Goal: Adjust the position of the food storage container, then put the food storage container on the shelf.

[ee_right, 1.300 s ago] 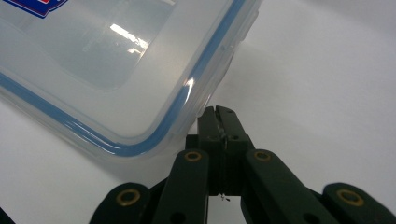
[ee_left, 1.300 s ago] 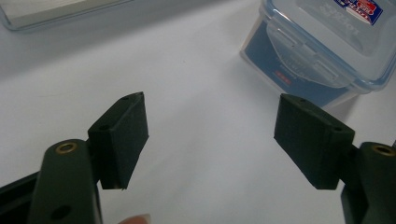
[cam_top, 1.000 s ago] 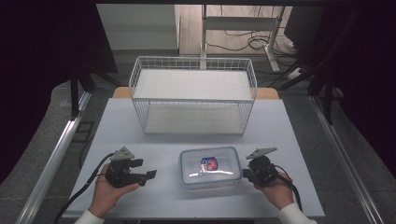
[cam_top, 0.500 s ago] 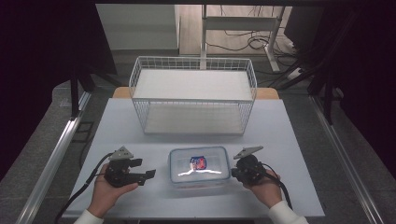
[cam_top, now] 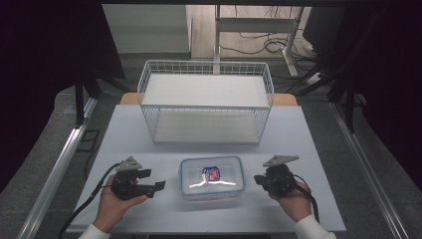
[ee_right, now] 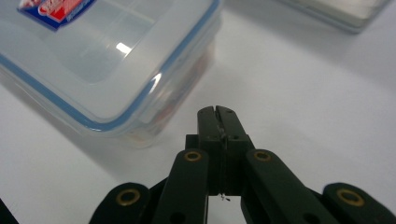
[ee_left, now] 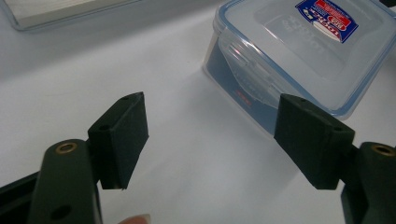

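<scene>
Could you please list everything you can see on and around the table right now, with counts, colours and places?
Food container: one, clear plastic with a blue-edged lid and a red and blue label, near edge of the table, between the two grippers.
Wire basket: one, white, far half of the table, nothing visible in it.
Table: one, white top.
Desk frame: one, white, on the floor beyond the table, with cables lying under it.
Left gripper: one, black, left of the container, jaws open, touching nothing.
Right gripper: one, black, right of the container, jaws shut on nothing.
Hands: two, one gripper in each, at the near edge.
</scene>
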